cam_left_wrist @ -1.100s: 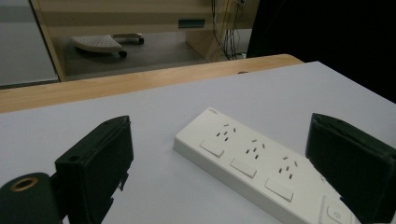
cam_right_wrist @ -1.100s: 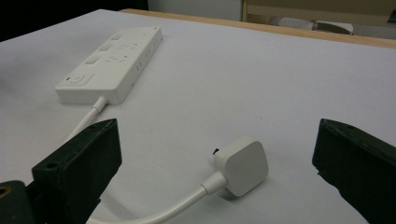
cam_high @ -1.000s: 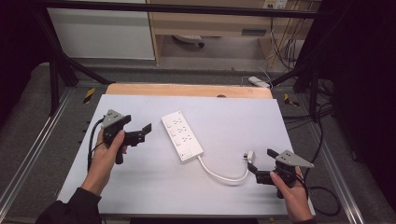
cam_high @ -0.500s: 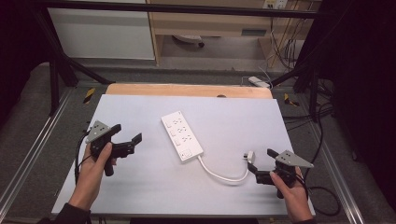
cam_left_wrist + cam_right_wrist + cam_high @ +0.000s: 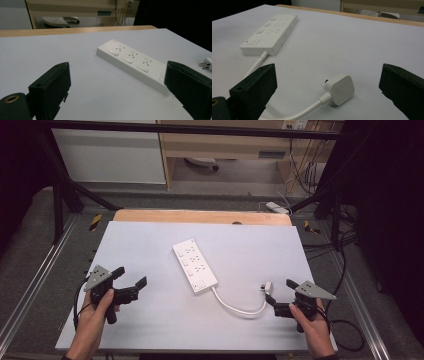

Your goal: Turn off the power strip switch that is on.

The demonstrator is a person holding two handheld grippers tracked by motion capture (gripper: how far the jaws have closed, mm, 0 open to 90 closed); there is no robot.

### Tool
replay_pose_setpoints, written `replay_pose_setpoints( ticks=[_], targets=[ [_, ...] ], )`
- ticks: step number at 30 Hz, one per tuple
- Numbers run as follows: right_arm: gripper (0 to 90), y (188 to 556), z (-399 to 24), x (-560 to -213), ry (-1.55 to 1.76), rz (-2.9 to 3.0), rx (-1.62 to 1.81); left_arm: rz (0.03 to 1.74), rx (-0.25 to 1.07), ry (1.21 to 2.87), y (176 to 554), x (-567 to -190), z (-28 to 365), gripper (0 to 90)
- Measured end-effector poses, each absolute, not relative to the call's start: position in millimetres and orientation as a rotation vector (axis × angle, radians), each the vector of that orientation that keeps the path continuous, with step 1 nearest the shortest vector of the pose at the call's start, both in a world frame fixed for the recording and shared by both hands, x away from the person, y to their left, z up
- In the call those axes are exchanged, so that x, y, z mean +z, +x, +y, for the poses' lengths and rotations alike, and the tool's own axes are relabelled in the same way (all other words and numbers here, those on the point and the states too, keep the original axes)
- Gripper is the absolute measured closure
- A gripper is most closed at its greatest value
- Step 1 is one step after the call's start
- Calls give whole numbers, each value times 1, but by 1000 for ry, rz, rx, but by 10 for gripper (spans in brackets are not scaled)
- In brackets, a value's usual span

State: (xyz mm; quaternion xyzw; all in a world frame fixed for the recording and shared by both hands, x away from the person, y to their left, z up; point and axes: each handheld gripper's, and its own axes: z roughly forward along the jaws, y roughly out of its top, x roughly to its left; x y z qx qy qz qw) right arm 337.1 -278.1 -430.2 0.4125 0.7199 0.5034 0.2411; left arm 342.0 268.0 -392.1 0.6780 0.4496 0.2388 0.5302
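A white power strip (image 5: pixel 195 266) lies slantwise in the middle of the pale table (image 5: pixel 150 240). Its white cable (image 5: pixel 240 309) curves toward the near right and ends in a white plug (image 5: pixel 267 287) lying flat. My left gripper (image 5: pixel 131 276) is open near the front left, well apart from the strip, jaws pointing at it. In the left gripper view the strip (image 5: pixel 132 62) lies beyond the spread jaws of the left gripper (image 5: pixel 117 75). My right gripper (image 5: pixel 279 291) is open just behind the plug. In the right gripper view the plug (image 5: pixel 340 88) sits between the wide jaws of the right gripper (image 5: pixel 328 72), untouched.
A wooden edge (image 5: pixel 200 216) borders the table's far side. Metal rails (image 5: pixel 35 285) run along both sides. Cables and a white adapter (image 5: pixel 277 207) lie on the floor at the back right. Bare tabletop surrounds the strip.
My left gripper has drawn back toward the front left, away from the power strip, staying open. The right gripper, the plug and the strip have not moved.
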Motion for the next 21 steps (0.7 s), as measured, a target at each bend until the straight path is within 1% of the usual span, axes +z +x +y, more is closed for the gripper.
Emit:
replay_pose_setpoints(
  ticks=[7, 21],
  targets=[
    [23, 337, -279, -430, 1131, 1967, 1377, 1096, 553, 1615, 333, -404, 269, 69],
    [26, 340, -286, -432, 1173, 1947, 1341, 1062, 523, 1728, 317, -427, 251, 67]
  ],
)
